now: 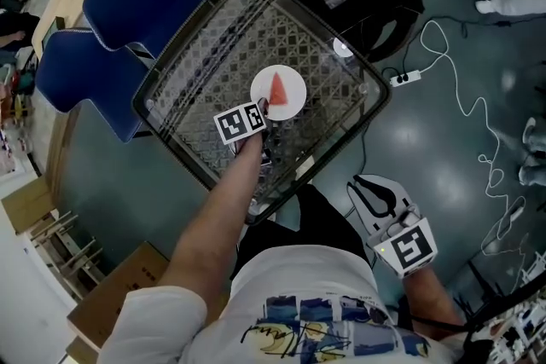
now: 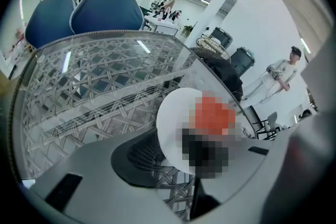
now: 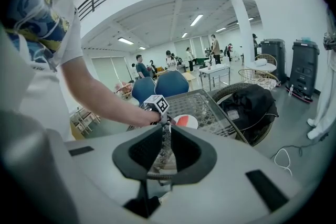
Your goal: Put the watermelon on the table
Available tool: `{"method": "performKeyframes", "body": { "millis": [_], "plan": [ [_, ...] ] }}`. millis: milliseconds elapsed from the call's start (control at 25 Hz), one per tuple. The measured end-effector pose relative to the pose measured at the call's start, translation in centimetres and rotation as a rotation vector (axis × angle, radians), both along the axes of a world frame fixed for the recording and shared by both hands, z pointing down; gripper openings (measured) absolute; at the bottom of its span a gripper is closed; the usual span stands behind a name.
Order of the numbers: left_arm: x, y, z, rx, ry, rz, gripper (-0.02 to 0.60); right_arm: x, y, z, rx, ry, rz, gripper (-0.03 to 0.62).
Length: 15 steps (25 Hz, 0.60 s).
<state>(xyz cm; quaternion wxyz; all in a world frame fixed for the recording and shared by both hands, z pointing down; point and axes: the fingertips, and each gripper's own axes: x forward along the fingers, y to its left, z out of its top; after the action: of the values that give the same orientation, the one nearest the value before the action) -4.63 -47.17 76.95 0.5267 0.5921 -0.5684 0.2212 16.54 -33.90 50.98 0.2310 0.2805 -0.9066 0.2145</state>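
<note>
Watermelon [image 1: 278,88] sits on plate [image 1: 295,84] on table [image 1: 196,55]. Left gripper [image 1: 263,108] jaws wide apart; right gripper [image 1: 363,187] jaws together, empty.

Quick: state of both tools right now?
Left tool: open, holding nothing; plate with watermelon sits on the table at its tips.
Right tool: closed, empty, away from the table.

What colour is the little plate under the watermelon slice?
White. The small round plate under the red watermelon wedge shows best in the head view.
</note>
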Motion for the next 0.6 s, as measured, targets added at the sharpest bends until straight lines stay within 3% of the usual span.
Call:
{"method": "performKeyframes", "body": {
  "millis": [360,600],
  "plan": [
    [-1.0,0.1,-1.1,0.03,-0.071,0.028,0.121,0.1,0.6,0.1,0.015,0.024,0.001,0.044],
    [-2.7,1.6,-4.9,0.122,0.012,-0.019,0.12,-1.6,1.1,-0.8,0.051,0.0,-0.009,0.044]
  ]
}}
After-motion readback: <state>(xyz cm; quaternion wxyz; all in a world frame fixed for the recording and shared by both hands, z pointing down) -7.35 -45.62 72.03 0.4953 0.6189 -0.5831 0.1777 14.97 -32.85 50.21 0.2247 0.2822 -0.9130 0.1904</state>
